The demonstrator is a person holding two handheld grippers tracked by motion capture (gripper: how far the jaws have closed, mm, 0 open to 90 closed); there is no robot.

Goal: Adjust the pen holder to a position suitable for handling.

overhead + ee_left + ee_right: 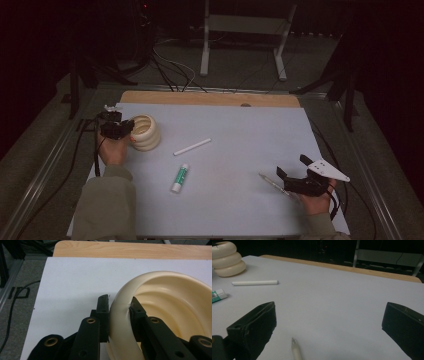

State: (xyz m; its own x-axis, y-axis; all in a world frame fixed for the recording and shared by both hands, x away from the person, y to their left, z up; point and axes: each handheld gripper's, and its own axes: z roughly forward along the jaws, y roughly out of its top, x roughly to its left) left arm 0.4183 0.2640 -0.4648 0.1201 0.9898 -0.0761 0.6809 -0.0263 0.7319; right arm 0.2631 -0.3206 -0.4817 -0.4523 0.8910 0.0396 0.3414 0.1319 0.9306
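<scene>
Gripping the wall of the cream ribbed cup (160, 305) at the sheet's far-left corner, the left gripper (119, 305) has it clamped, 1 jaw inside. The right gripper (291, 173) hangs wide apart over a pen (296, 350). Chalk stick (192, 146) and glue stick (179, 178) lie untouched, so loading seems barely begun.

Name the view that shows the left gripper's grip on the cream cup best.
The left gripper view: the left gripper pinches the cup rim, one jaw outside, one inside. The high view shows gripper at cup from afar. The right gripper view shows the cup's ribbed side.
</scene>
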